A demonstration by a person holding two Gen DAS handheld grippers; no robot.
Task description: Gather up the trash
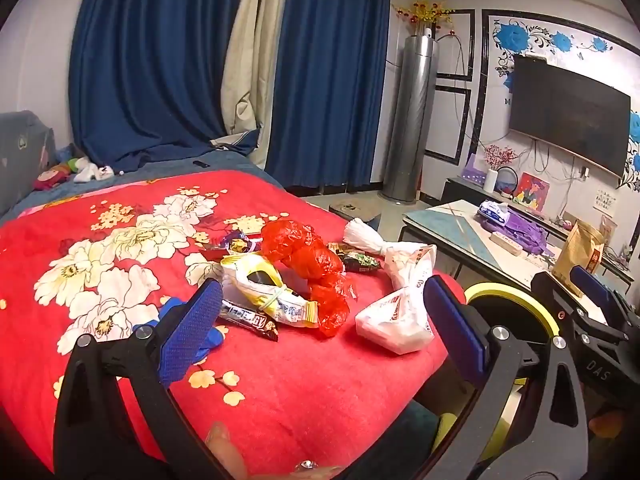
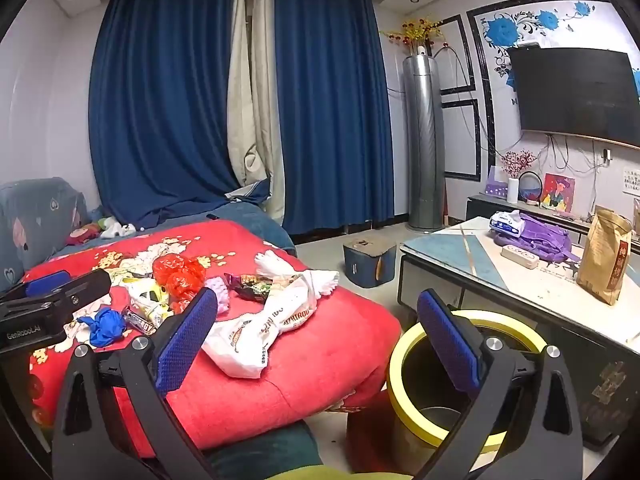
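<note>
Both the left gripper [image 1: 324, 316] and right gripper [image 2: 316, 336] hang spread, empty; only the right wrist view shows inside the yellow-rimmed bin [image 2: 404, 364].

The red blanket [image 1: 280, 380] is soft, fuzzy cloth with a matt nap. On it, the red bag [image 1: 316, 264] is thin crinkly plastic, pretty glossy, and the white bag [image 2: 256, 332] near the blanket's right edge is matt crumpled plastic (printed). The candy bar wrapper [image 1: 250, 320] looks like shiny foil. Gripper pads [image 2: 186, 344] are blue, rough and dimpled, on matt black plastic arms. The bin [image 2: 404, 360] has a smooth yellow plastic rim.
</note>
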